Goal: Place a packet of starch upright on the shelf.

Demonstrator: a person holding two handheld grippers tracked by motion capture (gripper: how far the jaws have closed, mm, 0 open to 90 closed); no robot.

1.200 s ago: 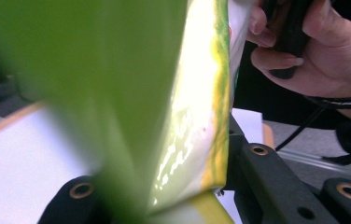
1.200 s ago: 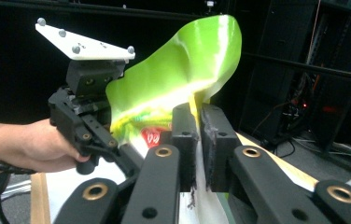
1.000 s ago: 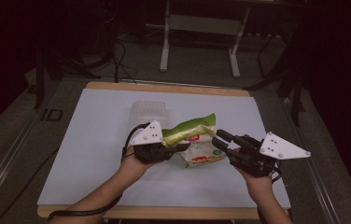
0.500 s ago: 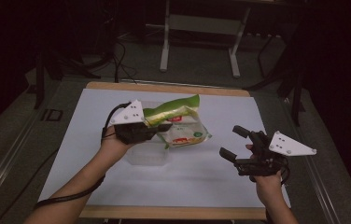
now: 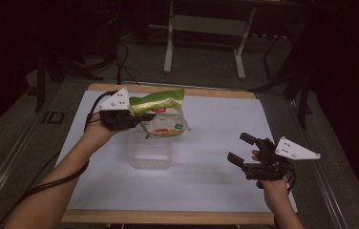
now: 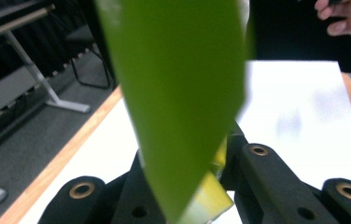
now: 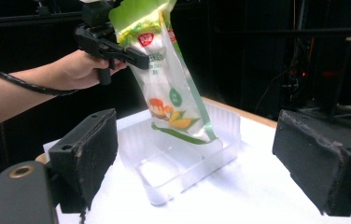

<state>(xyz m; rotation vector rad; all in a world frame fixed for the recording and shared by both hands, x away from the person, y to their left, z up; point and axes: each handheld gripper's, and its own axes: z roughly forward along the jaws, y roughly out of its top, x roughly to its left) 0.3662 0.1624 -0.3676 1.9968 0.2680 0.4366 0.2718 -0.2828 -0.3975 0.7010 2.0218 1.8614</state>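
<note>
- A green and white snack bag is held up in the air by its green top edge, clear of the surface; in the right claw view the bag is seen hanging at a tilt, its lower end over a clear plastic container.
- Whether the bag's lower corner touches the container cannot be told.
- The green top strip of the bag is clamped between the jaws of the left claw, which are closed tight on it; the same claw is seen from the other side, gripped in a hand.
- The clear container is placed on the white surface directly below the bag, nearer the left side.
- The right claw is held well apart from the bag and container, low over the right part of the surface, with its jaws spread wide and nothing between them.
- In the right claw view its two black jaws are seen far apart, framing the container and bag beyond.
</note>
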